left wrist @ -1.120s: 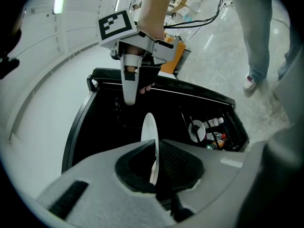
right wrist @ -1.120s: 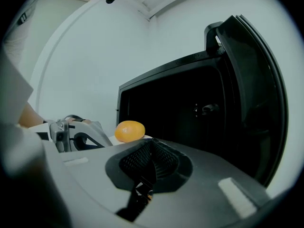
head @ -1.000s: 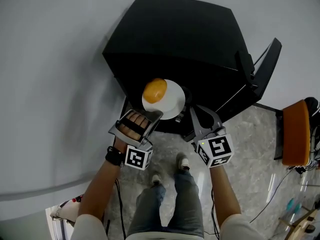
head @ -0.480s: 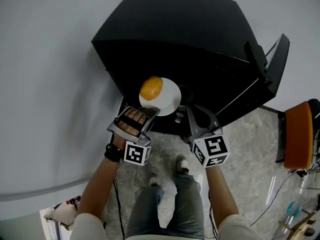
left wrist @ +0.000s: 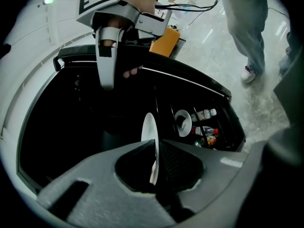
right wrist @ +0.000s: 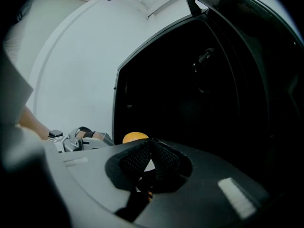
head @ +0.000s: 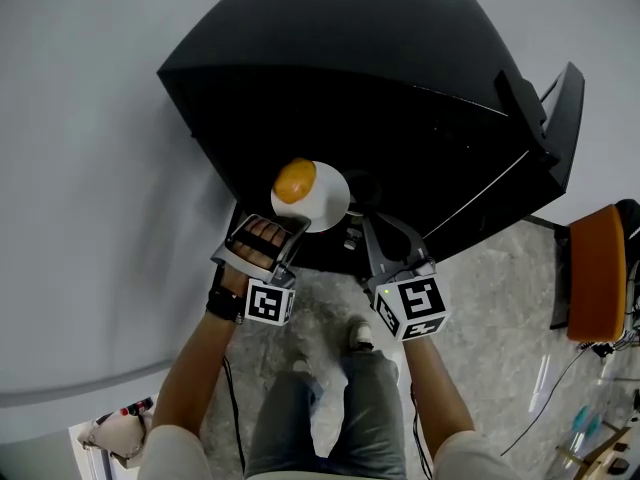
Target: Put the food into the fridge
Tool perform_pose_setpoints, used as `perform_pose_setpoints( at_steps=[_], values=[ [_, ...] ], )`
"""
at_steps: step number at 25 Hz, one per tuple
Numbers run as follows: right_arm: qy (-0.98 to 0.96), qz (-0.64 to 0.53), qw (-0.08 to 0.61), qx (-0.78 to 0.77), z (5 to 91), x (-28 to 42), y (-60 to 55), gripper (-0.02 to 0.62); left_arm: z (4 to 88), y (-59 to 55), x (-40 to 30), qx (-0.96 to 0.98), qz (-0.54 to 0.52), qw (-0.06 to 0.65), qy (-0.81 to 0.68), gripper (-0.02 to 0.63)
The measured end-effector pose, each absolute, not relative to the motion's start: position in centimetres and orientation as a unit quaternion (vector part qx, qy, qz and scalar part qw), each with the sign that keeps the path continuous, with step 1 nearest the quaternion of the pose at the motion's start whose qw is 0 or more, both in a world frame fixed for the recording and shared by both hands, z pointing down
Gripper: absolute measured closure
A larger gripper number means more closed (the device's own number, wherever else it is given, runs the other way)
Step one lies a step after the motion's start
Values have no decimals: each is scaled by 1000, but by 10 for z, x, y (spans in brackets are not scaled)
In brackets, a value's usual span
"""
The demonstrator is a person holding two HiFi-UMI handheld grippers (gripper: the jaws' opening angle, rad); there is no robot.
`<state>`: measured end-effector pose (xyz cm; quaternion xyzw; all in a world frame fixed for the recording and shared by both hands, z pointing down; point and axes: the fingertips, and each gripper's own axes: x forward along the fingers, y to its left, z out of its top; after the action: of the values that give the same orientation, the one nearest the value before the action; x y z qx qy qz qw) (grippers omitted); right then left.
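Orange [head: 295,180] on a white plate [head: 328,206] at the open black fridge [head: 380,88]

The left gripper [head: 297,226] pinches the plate's rim. The right gripper [head: 366,232] is pressed together with nothing in it, just beside the plate. Small bottles [left wrist: 207,114] sit inside the fridge door [head: 560,108]. The floor [head: 500,298] is grey stone, the wall [head: 90,168] is pale, and an orange chair [head: 592,268] stands near.

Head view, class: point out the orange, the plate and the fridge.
orange [head: 295,180], head view, its rounded top.
plate [head: 330,204], head view, bare white surface beside the orange.
fridge [head: 370,58], head view, its black top panel.
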<state>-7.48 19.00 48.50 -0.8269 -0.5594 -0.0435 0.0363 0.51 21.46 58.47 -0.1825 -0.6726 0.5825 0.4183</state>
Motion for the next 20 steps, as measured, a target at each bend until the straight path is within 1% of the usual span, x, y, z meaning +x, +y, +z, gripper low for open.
perform_pose_setpoints(
  at_steps=[6,20],
  values=[
    [-563,-65,27,-824,497,-74,196,589,602,226,12,-186,574,432,-671,588],
    [-560,-68,45,-825,510,-70,211,589,608,243,11,-198,559,437,-676,588]
  ],
)
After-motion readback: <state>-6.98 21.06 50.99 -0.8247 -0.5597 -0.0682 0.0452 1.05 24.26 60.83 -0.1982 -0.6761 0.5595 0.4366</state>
